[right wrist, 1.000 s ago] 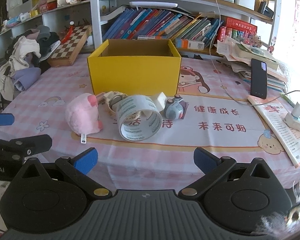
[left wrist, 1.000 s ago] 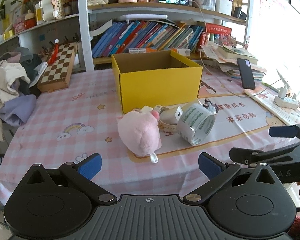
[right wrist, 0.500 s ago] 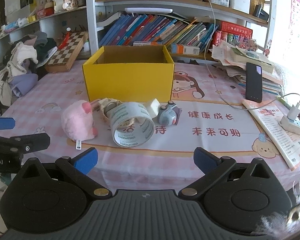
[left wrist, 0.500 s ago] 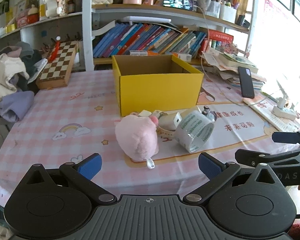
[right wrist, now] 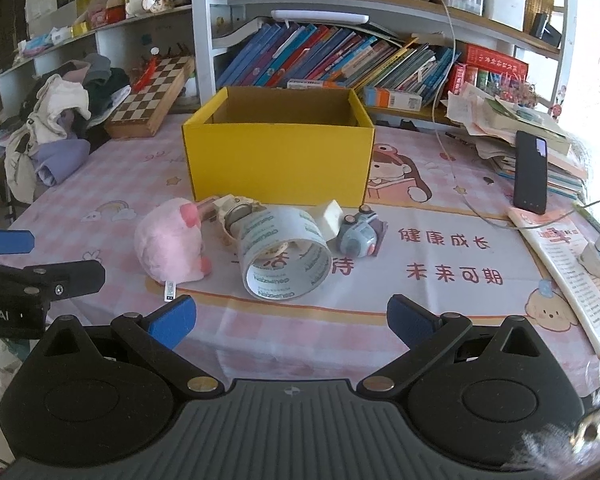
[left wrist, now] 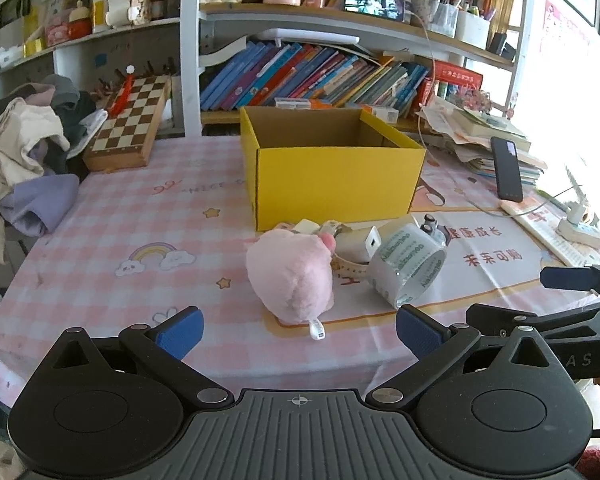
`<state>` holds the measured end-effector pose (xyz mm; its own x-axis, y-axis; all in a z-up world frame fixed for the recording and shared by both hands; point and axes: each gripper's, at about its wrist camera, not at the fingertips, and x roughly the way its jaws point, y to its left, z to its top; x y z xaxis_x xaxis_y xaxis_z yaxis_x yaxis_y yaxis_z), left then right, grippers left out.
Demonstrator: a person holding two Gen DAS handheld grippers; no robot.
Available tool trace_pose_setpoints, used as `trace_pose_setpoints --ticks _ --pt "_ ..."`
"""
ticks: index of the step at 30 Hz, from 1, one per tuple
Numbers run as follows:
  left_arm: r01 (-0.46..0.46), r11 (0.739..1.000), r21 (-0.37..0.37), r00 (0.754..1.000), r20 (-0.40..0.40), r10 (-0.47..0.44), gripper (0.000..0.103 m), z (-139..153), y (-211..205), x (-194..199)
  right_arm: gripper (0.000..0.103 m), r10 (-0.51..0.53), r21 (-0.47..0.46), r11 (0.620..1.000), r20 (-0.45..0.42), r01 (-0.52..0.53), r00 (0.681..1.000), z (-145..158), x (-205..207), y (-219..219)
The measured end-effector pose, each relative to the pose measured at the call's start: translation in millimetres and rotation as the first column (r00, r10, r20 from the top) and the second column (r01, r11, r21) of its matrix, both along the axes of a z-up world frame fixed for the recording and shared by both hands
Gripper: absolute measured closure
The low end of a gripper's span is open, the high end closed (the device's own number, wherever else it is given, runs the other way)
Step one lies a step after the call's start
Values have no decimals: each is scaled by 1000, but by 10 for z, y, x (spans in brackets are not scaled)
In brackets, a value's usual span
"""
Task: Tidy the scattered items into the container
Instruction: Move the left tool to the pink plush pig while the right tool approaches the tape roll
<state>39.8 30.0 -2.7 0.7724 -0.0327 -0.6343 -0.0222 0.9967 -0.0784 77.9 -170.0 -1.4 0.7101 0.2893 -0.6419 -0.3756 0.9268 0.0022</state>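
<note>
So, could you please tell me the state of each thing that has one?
Yellow box: open, upright, looks empty.
Tape roll: on its side.
Pink plush: on the table, untouched.
Left tool: open, holding nothing.
Right tool: open, holding nothing.

I see the table (right wrist: 100,184) under a pink checked cloth, carrying the yellow box (right wrist: 278,168), pink plush (right wrist: 170,242), tape roll (right wrist: 286,258), toy camera (right wrist: 358,236), chessboard (right wrist: 152,98), clothes pile (right wrist: 60,128) and black phone (right wrist: 531,172).
</note>
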Motion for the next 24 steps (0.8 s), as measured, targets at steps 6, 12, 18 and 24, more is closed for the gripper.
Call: trace_pose_setpoints --ticks 6,12,18,24 --pt "-21 1000 -4 1000 -23 21 0 -50 35 46 0 -6 1 1000 -29 6 1000 -61 85 -11" --pt "-42 999 6 999 -25 42 0 -52 67 61 0 10 7 1000 -44 -10 999 -92 158 29" --pt "-53 999 7 998 -29 53 0 -57 75 88 0 27 7 1000 -44 -27 999 -101 227 57" --pt "-62 998 1 997 -37 62 0 -78 89 133 0 38 -1 999 -60 -38 997 -118 322 85"
